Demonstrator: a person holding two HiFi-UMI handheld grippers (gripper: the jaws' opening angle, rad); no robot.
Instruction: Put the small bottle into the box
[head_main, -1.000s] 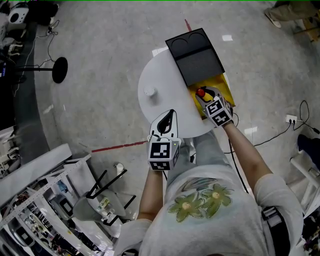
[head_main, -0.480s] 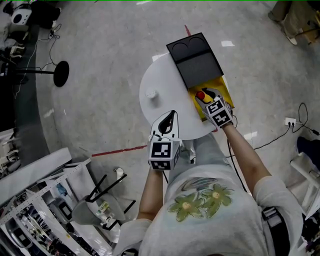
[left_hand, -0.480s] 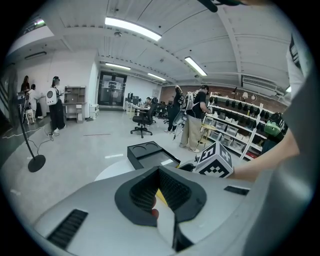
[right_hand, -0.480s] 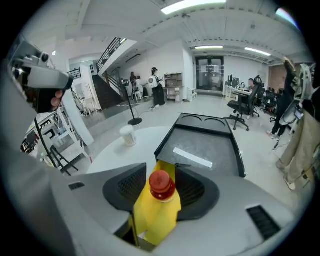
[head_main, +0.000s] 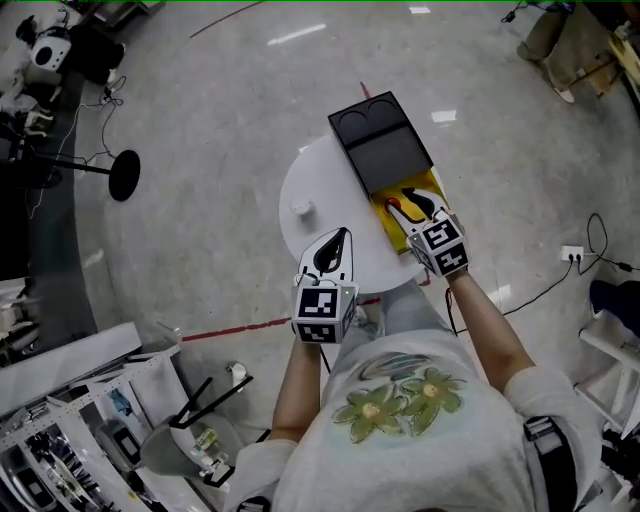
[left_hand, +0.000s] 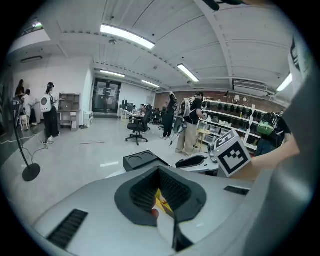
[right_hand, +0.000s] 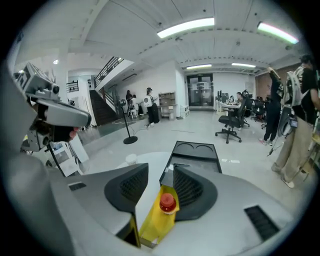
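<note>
small bottle (right_hand: 168, 203): red cap, sitting in yellow-lined box (head_main: 384, 148) (black lid open). right gripper (right_hand: 161, 174) jaws closing, bottle between them but not pinched. left gripper (left_hand: 160, 174) closed, empty.

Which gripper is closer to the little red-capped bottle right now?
Right. The right gripper hovers over the bottle in the yellow box, jaws closing with it between them; the left gripper is over the near edge of the table, away from it.

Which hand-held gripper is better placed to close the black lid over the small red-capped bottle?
Right, probably: the right hand-held gripper hangs over the yellow box beside the black lid, jaws closing with the red-capped bottle between them, unpinched. The left hand-held gripper, shut, is at the round white table's near edge.
</note>
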